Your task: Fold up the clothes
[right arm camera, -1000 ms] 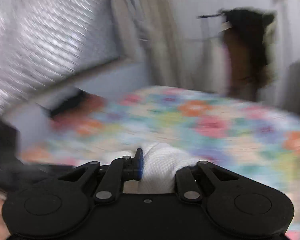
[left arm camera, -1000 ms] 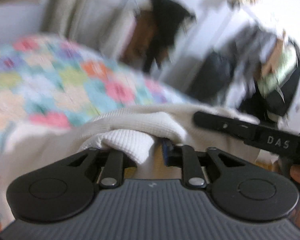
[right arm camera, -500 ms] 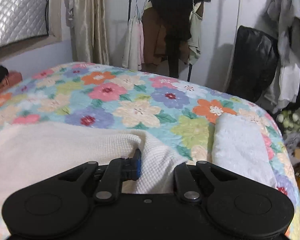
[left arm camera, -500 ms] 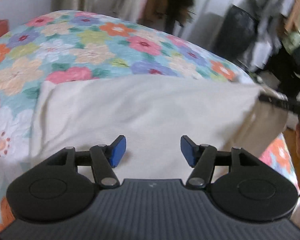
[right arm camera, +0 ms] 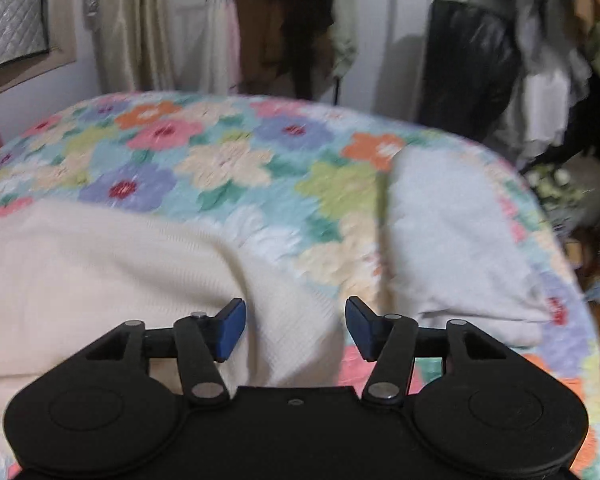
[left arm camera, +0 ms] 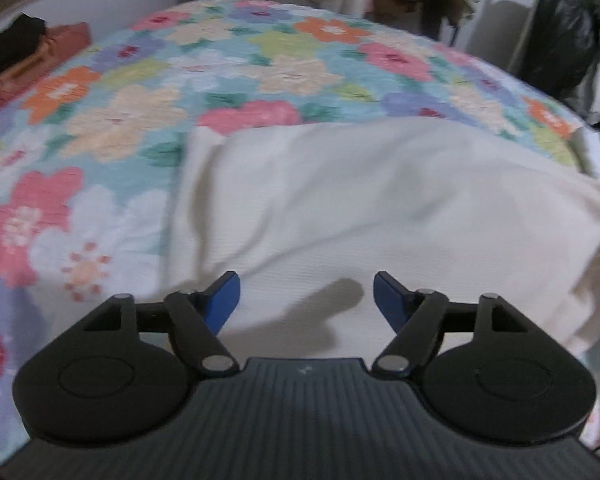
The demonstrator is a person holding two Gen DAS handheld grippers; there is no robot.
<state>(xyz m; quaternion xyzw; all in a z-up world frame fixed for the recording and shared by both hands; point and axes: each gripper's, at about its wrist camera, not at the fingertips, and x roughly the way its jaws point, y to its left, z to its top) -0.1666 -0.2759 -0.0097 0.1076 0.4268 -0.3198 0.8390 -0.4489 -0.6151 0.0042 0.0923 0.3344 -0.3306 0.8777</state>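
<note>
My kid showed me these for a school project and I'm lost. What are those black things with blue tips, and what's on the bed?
Those are two hand-held grippers a person carries, each with a camera looking forward along its two fingers. One picture is from the left gripper, the other from the right gripper. Both are open and hold nothing. Below them a cream knitted garment lies spread on a flowered bedspread. The right view also shows a pale folded cloth beside it on the bed, and clothes hanging behind.

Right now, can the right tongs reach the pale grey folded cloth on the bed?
Probably yes: the right tongs are open, holding nothing, and the grey cloth lies just ahead to their right, with nothing between.
</note>
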